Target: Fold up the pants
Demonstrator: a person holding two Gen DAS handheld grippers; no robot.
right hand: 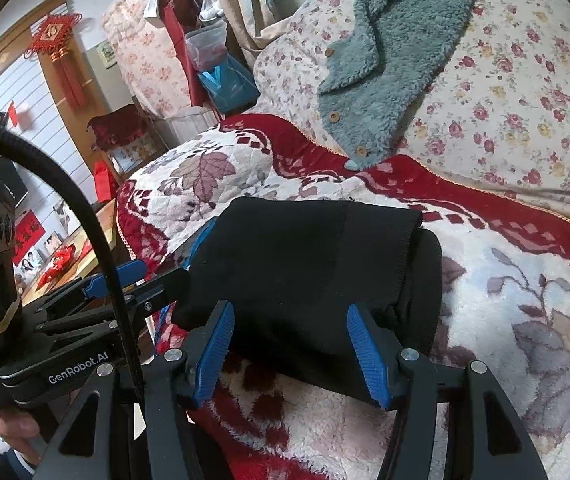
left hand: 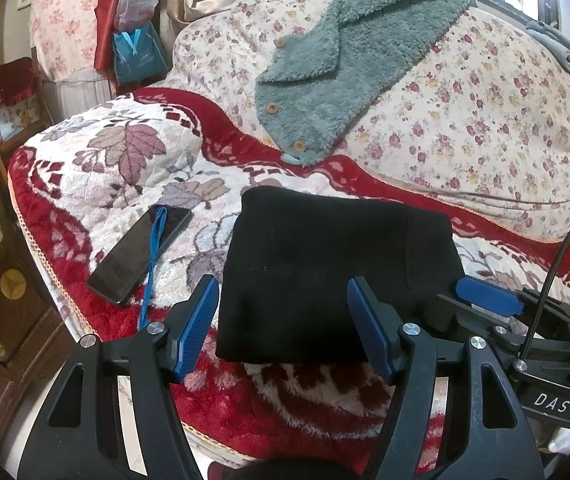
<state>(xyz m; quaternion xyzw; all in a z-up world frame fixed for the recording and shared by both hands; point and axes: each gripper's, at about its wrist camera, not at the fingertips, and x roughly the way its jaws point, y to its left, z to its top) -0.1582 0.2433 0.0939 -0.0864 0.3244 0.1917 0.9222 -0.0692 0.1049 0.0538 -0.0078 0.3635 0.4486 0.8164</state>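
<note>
The black pants [left hand: 325, 272] lie folded into a compact rectangle on the red and white leaf-pattern blanket [left hand: 125, 160]. My left gripper [left hand: 285, 316] hovers at the bundle's near left part, open, its blue pads wide apart and not pressing the cloth. In the right wrist view the same pants [right hand: 309, 268] fill the middle. My right gripper [right hand: 289, 348] stands open over their near edge, with the pads clear of the fabric. Each gripper shows in the other's view: the right gripper [left hand: 485, 300] at the pants' right side, the left gripper [right hand: 125, 276] at their left side.
A dark phone [left hand: 141, 256] with a blue strap lies left of the pants near the bed's edge. A teal fleece jacket [left hand: 341, 60] rests on the floral quilt [left hand: 465, 120] behind. A wooden cabinet [left hand: 5, 312] stands left of the bed. A hand [right hand: 17, 428] holds the left tool.
</note>
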